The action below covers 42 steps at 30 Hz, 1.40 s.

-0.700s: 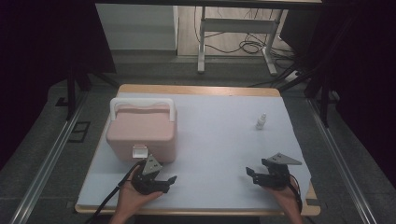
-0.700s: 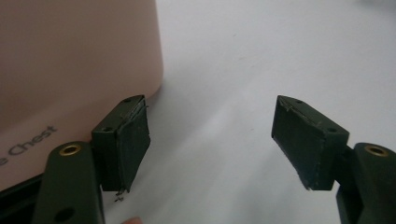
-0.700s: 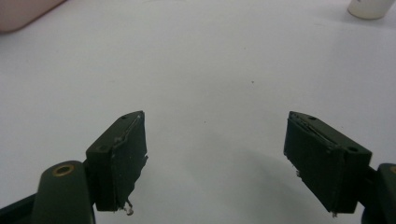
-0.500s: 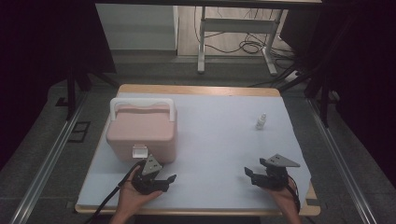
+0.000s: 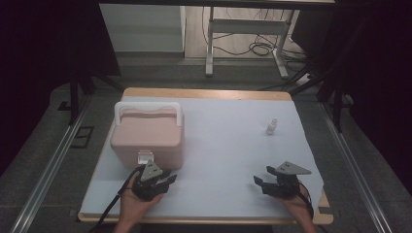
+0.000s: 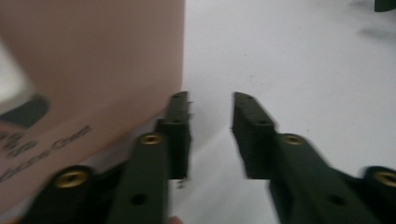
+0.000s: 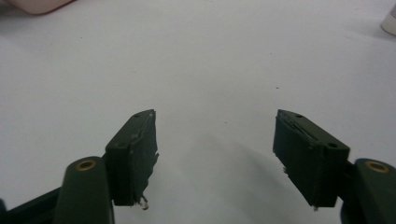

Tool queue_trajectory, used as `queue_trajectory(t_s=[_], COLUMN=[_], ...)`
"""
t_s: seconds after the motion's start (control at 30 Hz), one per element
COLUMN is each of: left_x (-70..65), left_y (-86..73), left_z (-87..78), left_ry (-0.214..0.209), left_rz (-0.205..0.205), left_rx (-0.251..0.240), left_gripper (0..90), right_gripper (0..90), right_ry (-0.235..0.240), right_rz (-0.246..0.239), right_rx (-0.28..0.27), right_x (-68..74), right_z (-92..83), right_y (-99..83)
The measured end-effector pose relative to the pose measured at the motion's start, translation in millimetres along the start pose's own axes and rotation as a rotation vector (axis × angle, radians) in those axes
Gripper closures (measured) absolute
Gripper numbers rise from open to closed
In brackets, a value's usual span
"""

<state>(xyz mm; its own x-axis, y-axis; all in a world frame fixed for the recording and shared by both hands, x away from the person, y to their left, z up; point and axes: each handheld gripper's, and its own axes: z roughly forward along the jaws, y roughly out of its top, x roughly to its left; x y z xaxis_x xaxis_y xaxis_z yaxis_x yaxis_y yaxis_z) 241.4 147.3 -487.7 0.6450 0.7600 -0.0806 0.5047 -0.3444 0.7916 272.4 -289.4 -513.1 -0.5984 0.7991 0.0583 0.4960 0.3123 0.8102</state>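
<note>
**Two grippers low on the white sheet, pink box by the left one**

A pink box [image 5: 147,138] with a white handle [image 5: 148,108] and a white latch [image 5: 145,157] on its near face sits on the left part of the table [image 5: 209,93], which is covered by a white sheet [image 5: 228,145]. From the sheet's middle the box lies at about nine o'clock.

The left gripper [image 5: 169,180] rests in the person's left hand [image 5: 138,200] at about seven o'clock, just in front of the box's near face. In the left gripper view its jaws stand a modest gap apart with nothing but bare sheet between them, and the box's pink wall [image 6: 88,60] fills the area at ten o'clock, close beside the left jaw; whether they touch is hard to tell through the blur.

The right gripper [image 5: 262,180] sits at about five o'clock, well apart from the box. In the right gripper view its jaws are spread wide over empty sheet, gripping nothing.

A small white bottle [image 5: 271,126] stands upright at about two o'clock, well away from both grippers. A cable [image 5: 115,206] trails from the left gripper off the near edge.
</note>
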Motion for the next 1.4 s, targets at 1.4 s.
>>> queue_trajectory(t_s=[1.4], left_x=[212.1], left_y=[3.3], left_z=[-52.1], left_ry=[0.176], left_rz=[-0.200], left_rx=[-0.086], left_gripper=[90.0], right_gripper=[33.6], right_ry=[-0.060], right_rz=[-0.066], right_rx=[-0.003], right_x=[4.8], right_z=[0.6], right_y=[-1.7])
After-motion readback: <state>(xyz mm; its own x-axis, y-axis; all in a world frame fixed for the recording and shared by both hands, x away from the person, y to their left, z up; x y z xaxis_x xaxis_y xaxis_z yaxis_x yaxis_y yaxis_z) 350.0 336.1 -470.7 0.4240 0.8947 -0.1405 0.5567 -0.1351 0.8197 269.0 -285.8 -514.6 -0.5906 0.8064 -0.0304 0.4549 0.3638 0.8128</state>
